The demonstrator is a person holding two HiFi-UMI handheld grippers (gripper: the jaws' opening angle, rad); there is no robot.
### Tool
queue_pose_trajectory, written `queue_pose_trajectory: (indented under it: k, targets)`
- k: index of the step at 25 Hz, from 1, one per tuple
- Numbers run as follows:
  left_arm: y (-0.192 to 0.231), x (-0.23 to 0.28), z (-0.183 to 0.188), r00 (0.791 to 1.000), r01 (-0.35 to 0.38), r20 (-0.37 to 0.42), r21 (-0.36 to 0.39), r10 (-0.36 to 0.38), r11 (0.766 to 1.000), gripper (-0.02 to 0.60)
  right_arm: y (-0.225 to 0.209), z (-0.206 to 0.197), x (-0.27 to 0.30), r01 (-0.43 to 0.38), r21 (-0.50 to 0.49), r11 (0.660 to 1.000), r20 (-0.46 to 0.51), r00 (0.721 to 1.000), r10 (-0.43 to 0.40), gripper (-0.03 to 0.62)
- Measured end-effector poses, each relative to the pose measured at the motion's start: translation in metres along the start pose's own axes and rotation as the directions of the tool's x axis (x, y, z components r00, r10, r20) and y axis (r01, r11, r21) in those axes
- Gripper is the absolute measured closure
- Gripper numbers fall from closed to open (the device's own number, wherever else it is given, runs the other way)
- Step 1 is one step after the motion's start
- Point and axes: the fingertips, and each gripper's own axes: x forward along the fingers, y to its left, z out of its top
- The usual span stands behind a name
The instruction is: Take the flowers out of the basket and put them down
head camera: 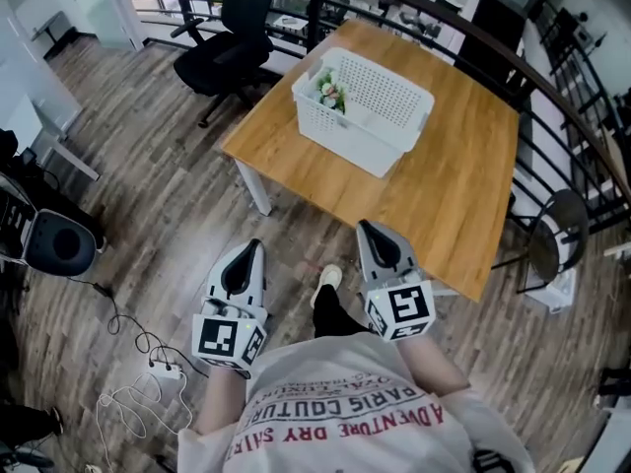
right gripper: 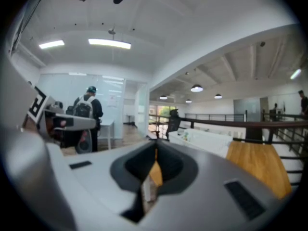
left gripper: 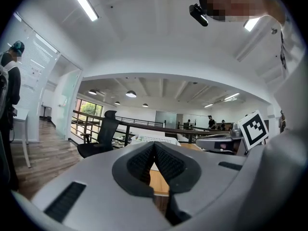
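Note:
A white perforated basket (head camera: 365, 111) stands on the wooden table (head camera: 454, 185), with a small bunch of flowers (head camera: 330, 93) in its left end. My left gripper (head camera: 253, 247) and right gripper (head camera: 364, 227) hang side by side over the floor, short of the table's near edge, both shut with nothing between the jaws. The left gripper view has the basket (left gripper: 151, 139) low and far behind the shut left gripper (left gripper: 154, 144). Past the closed right gripper (right gripper: 156, 150), the right gripper view catches the basket (right gripper: 204, 137) and the table top (right gripper: 257, 160).
A black office chair (head camera: 229, 37) stands at the table's far left. A dark railing (head camera: 552, 97) runs behind and to the right of the table. Cables and a power strip (head camera: 163, 371) lie on the floor at the left. A person with a backpack (right gripper: 87, 110) stands far off.

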Motion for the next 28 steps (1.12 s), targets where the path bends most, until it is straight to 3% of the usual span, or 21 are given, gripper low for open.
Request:
queue_pose_trajectory:
  k: [5, 13, 19, 22, 28]
  targets:
    - [0.026, 0.076, 0.016, 0.999, -0.042, -0.005, 0.018, 0.042, 0.999, 0.555, -0.053, 0.018, 0.072, -0.026, 0.027, 0.999, 0.019, 1.0, 0.025, 0.565]
    - [0.047, 0.22, 0.032, 1.0, -0.018, -0.003, 0.023, 0.018, 1.0, 0.555, -0.133, 0.031, 0.179, -0.084, 0.021, 0.996, 0.027, 0.996, 0.083, 0.565]
    - [0.052, 0.298, 0.025, 0.995, 0.056, -0.082, 0.014, -0.054, 0.998, 0.555, -0.177, 0.022, 0.224, -0.063, 0.041, 0.997, -0.04, 0.997, 0.064, 0.565]
    - [0.063, 0.322, 0.022, 0.991, 0.089, -0.102, -0.008, -0.09, 0.996, 0.555, -0.189, 0.022, 0.235, -0.013, 0.058, 0.998, -0.053, 0.998, 0.016, 0.565]
    - [0.067, 0.375, 0.014, 0.967, 0.223, -0.12, -0.014, -0.223, 0.975, 0.555, -0.218, 0.01, 0.254, 0.081, 0.078, 0.994, -0.101, 0.992, -0.073, 0.565]
